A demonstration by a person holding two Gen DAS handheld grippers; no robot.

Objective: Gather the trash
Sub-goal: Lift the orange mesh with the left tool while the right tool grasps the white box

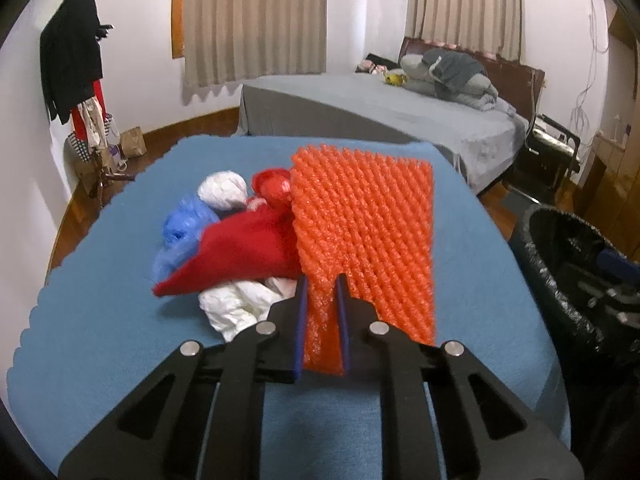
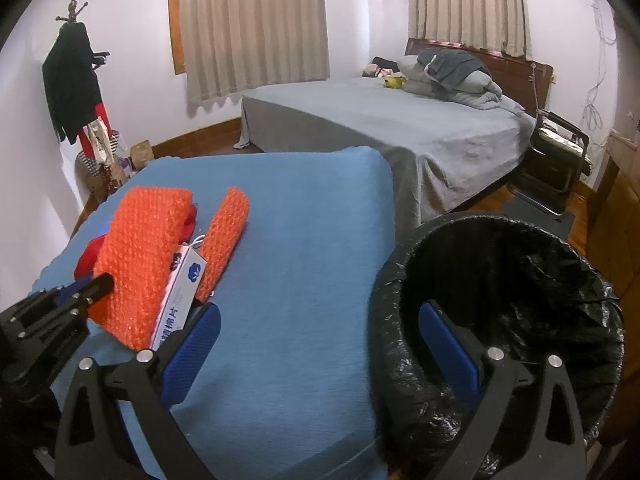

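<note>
My left gripper [image 1: 322, 280] is shut on the near edge of an orange bubble-wrap sheet [image 1: 360, 216] and holds it over the blue-covered table [image 1: 120, 320]. Beside it lies a pile: a red bag [image 1: 236, 252], a blue plastic bag [image 1: 180, 232], white crumpled bags [image 1: 236, 308] and a red plastic ball [image 1: 272, 188]. In the right wrist view the left gripper [image 2: 100, 284] holds the orange sheet [image 2: 140, 256]; a white box [image 2: 180, 296] and an orange roll [image 2: 224, 240] lie next to it. My right gripper [image 2: 320, 316] is open and empty, by the black-lined bin [image 2: 500, 312].
The bin also shows at the right edge of the left wrist view [image 1: 580, 280]. A grey bed [image 2: 400, 128] stands behind the table. A coat rack [image 2: 76, 88] stands at the left wall. A black chair [image 2: 560, 152] stands at the right.
</note>
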